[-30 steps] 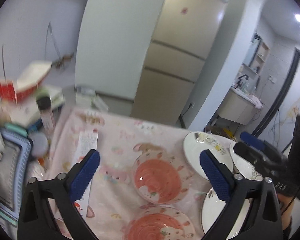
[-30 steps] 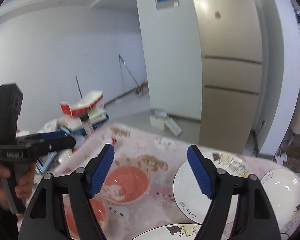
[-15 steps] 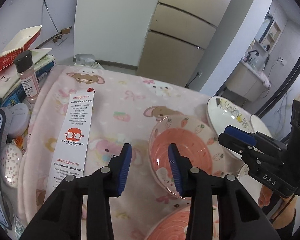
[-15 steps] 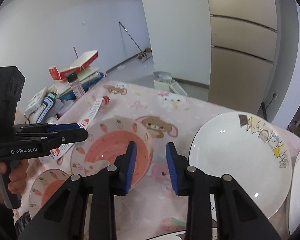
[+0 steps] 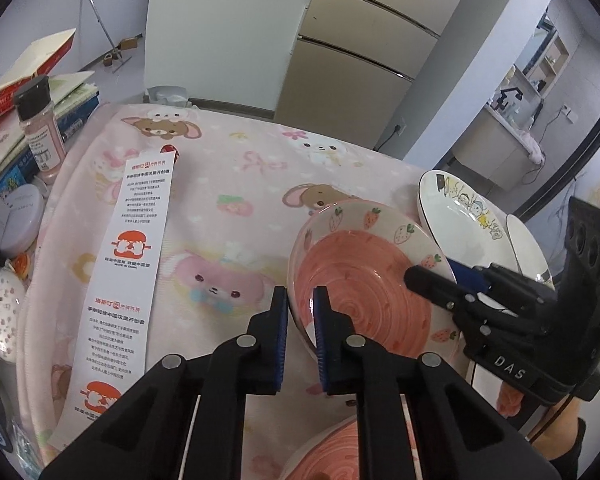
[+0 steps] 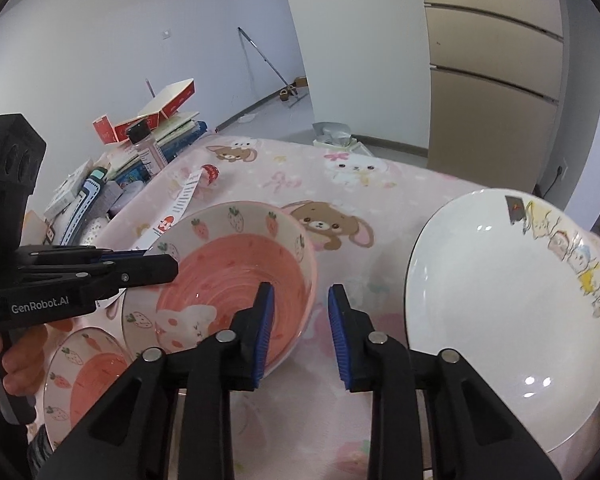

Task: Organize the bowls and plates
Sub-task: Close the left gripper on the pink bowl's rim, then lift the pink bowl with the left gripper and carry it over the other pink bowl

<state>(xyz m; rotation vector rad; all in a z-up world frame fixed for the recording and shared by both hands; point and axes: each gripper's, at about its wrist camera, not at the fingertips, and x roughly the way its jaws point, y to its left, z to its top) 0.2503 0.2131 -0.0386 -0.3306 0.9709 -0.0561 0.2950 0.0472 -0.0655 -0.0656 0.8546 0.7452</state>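
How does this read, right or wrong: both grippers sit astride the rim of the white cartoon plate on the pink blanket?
Wrong object. The left gripper and right gripper sit astride the rim of the pink strawberry bowl on the pink blanket. The white cartoon plate lies beside it, ungripped. The right wrist view shows this.

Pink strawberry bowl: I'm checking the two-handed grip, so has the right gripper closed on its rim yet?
No. In the right wrist view the right gripper straddles the pink strawberry bowl rim with a clear gap between its outer finger and the bowl.

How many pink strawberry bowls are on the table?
2: one pink strawberry-patterned bowl between both grippers, tilted; another pink patterned bowl nearer the camera, at lower left. Others may be hidden.
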